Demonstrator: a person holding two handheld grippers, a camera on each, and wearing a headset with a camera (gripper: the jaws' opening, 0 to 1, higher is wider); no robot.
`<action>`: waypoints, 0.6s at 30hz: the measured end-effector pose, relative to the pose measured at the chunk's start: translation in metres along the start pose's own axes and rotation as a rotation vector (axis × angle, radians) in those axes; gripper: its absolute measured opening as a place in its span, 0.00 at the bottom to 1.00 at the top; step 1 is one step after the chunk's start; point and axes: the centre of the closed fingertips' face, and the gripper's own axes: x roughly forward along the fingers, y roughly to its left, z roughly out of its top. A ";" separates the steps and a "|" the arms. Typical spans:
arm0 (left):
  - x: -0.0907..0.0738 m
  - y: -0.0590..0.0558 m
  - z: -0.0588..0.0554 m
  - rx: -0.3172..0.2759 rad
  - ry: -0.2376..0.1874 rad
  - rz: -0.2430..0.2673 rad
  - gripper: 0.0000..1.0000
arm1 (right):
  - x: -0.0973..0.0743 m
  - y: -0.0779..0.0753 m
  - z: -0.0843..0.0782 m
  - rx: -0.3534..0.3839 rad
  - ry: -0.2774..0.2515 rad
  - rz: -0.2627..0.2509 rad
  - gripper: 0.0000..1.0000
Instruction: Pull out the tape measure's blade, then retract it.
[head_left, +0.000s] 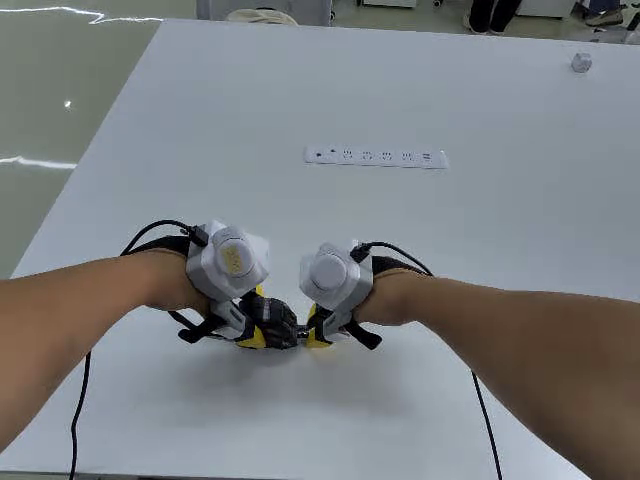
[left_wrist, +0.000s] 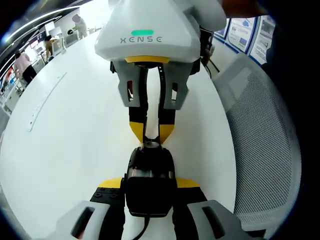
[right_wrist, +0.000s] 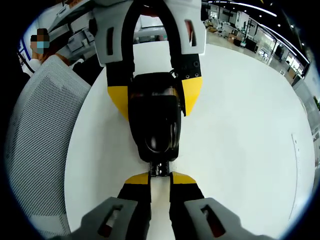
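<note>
The tape measure (left_wrist: 150, 175) is black, glossy in the right gripper view, with a silver-grey hook at its 6 o'clock end there. The left gripper (left_wrist: 149, 184) and right gripper (left_wrist: 151, 136) have pale grey-white shells, black jaws and yellow tips; the right one bears a green bar over grey lettering at 12 o'clock. The table (head_left: 300, 90) and power strip (head_left: 376, 157) are white. The chair (left_wrist: 265, 150) at 3 o'clock is grey mesh. The cable (head_left: 78, 420) is black
</note>
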 end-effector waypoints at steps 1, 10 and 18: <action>0.000 0.000 0.000 0.000 0.000 0.000 0.33 | -0.001 0.000 -0.001 0.002 0.000 0.001 0.11; 0.000 0.000 -0.001 -0.003 -0.001 0.002 0.33 | -0.002 -0.001 -0.005 0.006 0.007 -0.004 0.12; 0.000 0.000 -0.001 0.001 -0.004 -0.001 0.33 | 0.000 0.002 -0.002 -0.038 0.014 -0.011 0.15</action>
